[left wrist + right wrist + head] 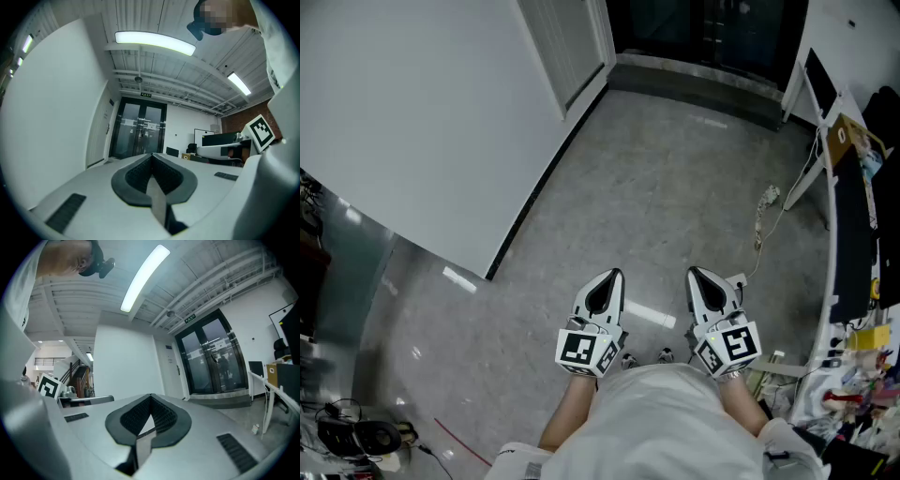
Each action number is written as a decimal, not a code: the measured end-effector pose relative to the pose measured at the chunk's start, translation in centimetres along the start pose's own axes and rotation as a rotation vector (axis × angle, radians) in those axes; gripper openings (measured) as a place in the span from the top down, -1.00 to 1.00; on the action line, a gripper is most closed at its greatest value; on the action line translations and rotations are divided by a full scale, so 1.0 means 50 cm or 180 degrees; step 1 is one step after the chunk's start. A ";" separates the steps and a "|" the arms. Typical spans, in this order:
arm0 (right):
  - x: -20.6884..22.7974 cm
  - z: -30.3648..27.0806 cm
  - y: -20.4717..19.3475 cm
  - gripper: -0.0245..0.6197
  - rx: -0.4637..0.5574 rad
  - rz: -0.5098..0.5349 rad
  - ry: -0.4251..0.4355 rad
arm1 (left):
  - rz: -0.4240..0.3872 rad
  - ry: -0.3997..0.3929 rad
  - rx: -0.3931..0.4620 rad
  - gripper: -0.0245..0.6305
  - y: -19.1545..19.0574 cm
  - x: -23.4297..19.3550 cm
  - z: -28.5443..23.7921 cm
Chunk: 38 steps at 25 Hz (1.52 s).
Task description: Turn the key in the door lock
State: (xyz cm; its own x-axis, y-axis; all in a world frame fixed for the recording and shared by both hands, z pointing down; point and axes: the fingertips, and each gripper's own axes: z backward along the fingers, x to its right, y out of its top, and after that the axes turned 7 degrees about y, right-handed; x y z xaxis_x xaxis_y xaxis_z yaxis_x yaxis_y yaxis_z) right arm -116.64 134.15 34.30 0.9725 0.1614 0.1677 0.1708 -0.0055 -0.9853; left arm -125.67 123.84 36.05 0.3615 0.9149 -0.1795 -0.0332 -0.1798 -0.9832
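You stand in a corridor with a speckled grey floor (656, 187), a white wall (412, 122) on your left and a cluttered desk (853, 234) on your right.

In the head view, the left gripper (612, 276) and the right gripper (695, 273) sit side by side close to your body. Both point level and nothing is near them. No key or lock shows here.

In the left gripper view, the jaws are pressed together with nothing between them. Dark glass doors (138, 131) stand far ahead, and a white door (97, 140) is set in the left wall just before them. At this distance you cannot make out a key.

In the right gripper view, the jaws are likewise closed tight and empty. The white door carries a small dark handle (178, 370). The lock is probably near it, though it is too small to confirm.

To do this step well:
- Walk up until the lock fills a gripper view.
- Part one gripper's jaws only slightly.
- Line them up flat against the key's head.
- Close firmly before twisting, so the key does not slip.
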 end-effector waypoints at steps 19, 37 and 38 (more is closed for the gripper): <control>-0.060 -0.036 -0.027 0.92 -0.0064 0.0104 0.0090 | 0.0048 0.0109 -0.0140 0.90 -0.037 -0.045 0.037; 0.135 0.004 -0.020 0.92 -0.0131 0.0086 0.0107 | -0.0049 0.0323 -0.0134 0.90 -0.067 0.053 -0.097; 0.149 0.003 -0.020 0.92 -0.0144 0.0093 0.0105 | -0.0032 0.0364 -0.0134 0.90 -0.069 0.054 -0.107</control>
State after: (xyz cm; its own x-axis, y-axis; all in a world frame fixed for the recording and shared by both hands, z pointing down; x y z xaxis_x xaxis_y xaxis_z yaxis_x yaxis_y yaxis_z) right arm -109.58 135.50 36.50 0.9818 0.1278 0.1406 0.1485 -0.0544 -0.9874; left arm -119.58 124.97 39.15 0.4656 0.8700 -0.1622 0.0093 -0.1881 -0.9821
